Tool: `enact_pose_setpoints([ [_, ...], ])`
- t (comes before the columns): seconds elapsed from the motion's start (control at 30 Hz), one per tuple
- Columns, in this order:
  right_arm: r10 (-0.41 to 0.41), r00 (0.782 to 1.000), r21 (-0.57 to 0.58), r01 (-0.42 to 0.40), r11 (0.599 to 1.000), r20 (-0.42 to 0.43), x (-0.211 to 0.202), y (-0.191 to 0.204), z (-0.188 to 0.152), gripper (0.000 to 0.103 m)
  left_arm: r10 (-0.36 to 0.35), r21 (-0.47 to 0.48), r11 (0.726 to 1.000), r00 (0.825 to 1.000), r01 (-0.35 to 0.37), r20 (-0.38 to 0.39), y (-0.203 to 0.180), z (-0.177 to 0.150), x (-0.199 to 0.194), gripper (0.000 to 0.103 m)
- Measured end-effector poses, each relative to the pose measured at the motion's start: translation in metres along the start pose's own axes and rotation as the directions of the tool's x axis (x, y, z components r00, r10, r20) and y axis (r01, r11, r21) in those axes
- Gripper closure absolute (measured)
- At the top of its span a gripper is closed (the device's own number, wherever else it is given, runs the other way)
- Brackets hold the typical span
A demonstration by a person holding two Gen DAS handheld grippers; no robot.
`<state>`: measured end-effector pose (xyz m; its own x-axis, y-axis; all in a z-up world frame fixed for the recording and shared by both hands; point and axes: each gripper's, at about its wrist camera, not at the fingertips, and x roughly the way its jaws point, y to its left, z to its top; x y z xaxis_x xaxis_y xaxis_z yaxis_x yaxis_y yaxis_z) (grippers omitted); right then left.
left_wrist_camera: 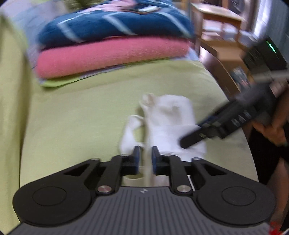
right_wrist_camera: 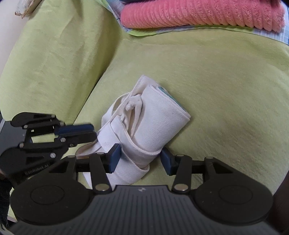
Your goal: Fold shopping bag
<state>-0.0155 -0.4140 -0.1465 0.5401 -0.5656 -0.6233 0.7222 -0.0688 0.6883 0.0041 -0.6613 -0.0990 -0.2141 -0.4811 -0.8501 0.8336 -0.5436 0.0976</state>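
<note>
A white canvas shopping bag (left_wrist_camera: 171, 115) (right_wrist_camera: 150, 123) lies rolled into a bundle on the green sheet (right_wrist_camera: 225, 90), with a strap wound around its near end. My right gripper (right_wrist_camera: 140, 159) straddles that near end, both blue pads against the bundle, shut on it. In the left wrist view it (left_wrist_camera: 187, 139) comes in from the right and rests on the bag. My left gripper (left_wrist_camera: 145, 153) (right_wrist_camera: 94, 134) sits at the bundle's left side. A loose strap (left_wrist_camera: 147, 137) runs between its pads with a gap on each side, so it stands open. This view is motion-blurred.
A pink folded blanket (left_wrist_camera: 108, 54) (right_wrist_camera: 198, 12) lies at the far end of the sheet with a blue striped one (left_wrist_camera: 108, 25) stacked on it. Wooden furniture (left_wrist_camera: 220, 23) stands beyond the right edge. A person's hand (left_wrist_camera: 271, 130) holds the right gripper.
</note>
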Motion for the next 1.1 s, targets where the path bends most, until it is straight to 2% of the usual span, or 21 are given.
enact_pose_setpoints([
  [0.03,0.006,1.000,0.001,-0.006,1.000,0.001,0.000,-0.001,0.000,0.061,-0.010,-0.067,0.998,1.000,0.010,0.009,0.011,-0.003,-0.001,0.053],
  [0.1,0.018,1.000,0.003,-0.018,1.000,0.001,0.001,-0.004,0.000,0.061,-0.074,-0.201,0.977,0.997,0.076,0.020,0.035,-0.014,-0.002,0.043],
  [0.17,0.021,1.000,0.003,-0.021,1.000,-0.001,0.002,-0.004,0.001,0.061,-0.180,-0.331,0.927,0.983,0.177,0.020,0.058,-0.027,0.005,0.040],
  [0.23,0.024,1.000,0.003,-0.024,1.000,-0.003,0.003,-0.005,0.002,0.061,-0.274,-0.442,0.859,0.961,0.259,0.032,0.079,-0.042,0.019,0.030],
  [0.3,0.029,1.000,0.003,-0.029,1.000,-0.004,0.003,-0.006,0.003,0.061,-0.346,-0.513,0.790,0.935,0.337,0.080,0.094,-0.056,0.029,0.028],
  [0.37,0.036,0.999,0.004,-0.036,0.999,-0.005,0.003,-0.007,0.004,0.060,-0.410,-0.558,0.727,0.905,0.399,0.114,0.102,-0.065,0.045,0.020],
  [0.4,0.038,0.999,0.004,-0.038,0.999,-0.006,0.003,-0.008,0.005,0.060,-0.438,-0.565,0.701,0.888,0.435,0.139,0.104,-0.068,0.052,0.014],
  [0.43,0.040,0.999,0.003,-0.040,0.999,-0.007,0.004,-0.008,0.005,0.060,-0.466,-0.560,0.679,0.868,0.475,0.173,0.105,-0.069,0.056,0.001],
  [0.5,0.043,0.999,0.003,-0.043,0.999,-0.009,0.004,-0.008,0.005,0.060,-0.516,-0.551,0.628,0.824,0.549,0.232,0.105,-0.068,0.065,0.001],
  [0.53,0.045,0.999,0.003,-0.045,0.999,-0.010,0.004,-0.009,0.006,0.060,-0.529,-0.550,0.611,0.810,0.569,0.251,0.105,-0.067,0.069,0.002],
  [0.57,0.048,0.999,0.003,-0.048,0.999,-0.012,0.005,-0.009,0.006,0.060,-0.537,-0.535,0.611,0.802,0.583,0.261,0.104,-0.065,0.072,0.002],
  [0.63,0.055,0.998,0.003,-0.055,0.998,-0.014,0.006,-0.010,0.006,0.060,-0.553,-0.486,0.628,0.788,0.608,0.270,0.101,-0.059,0.077,0.003],
  [0.67,0.057,0.998,0.004,-0.057,0.998,-0.016,0.006,-0.011,0.006,0.060,-0.551,-0.457,0.649,0.790,0.609,0.270,0.098,-0.058,0.076,0.005],
  [0.7,0.059,0.998,0.006,-0.059,0.998,-0.017,0.006,-0.012,0.007,0.060,-0.539,-0.424,0.679,0.799,0.599,0.265,0.095,-0.057,0.073,0.012],
  [0.77,0.061,0.998,0.011,-0.061,0.998,-0.021,0.006,-0.013,0.008,0.060,-0.515,-0.346,0.743,0.820,0.573,0.251,0.087,-0.056,0.062,0.015],
  [0.87,0.065,0.998,0.019,-0.064,0.998,-0.026,0.006,-0.014,0.009,0.060,-0.467,-0.189,0.846,0.864,0.499,0.188,0.063,-0.047,0.042,0.019],
  [0.93,0.072,0.997,0.030,-0.072,0.997,-0.029,0.006,-0.015,0.009,0.060,-0.432,-0.094,0.890,0.891,0.446,0.138,0.048,-0.040,0.036,0.019],
  [1.0,0.078,0.997,0.038,-0.076,0.996,-0.030,0.006,-0.016,0.009,0.060,-0.413,-0.021,0.908,0.905,0.418,0.103,0.037,-0.034,0.031,0.019],
  [1.1,0.084,0.996,0.049,-0.082,0.995,-0.028,0.007,-0.017,0.008,0.060,-0.440,-0.061,0.893,0.893,0.446,0.089,0.045,-0.036,0.041,0.019],
])
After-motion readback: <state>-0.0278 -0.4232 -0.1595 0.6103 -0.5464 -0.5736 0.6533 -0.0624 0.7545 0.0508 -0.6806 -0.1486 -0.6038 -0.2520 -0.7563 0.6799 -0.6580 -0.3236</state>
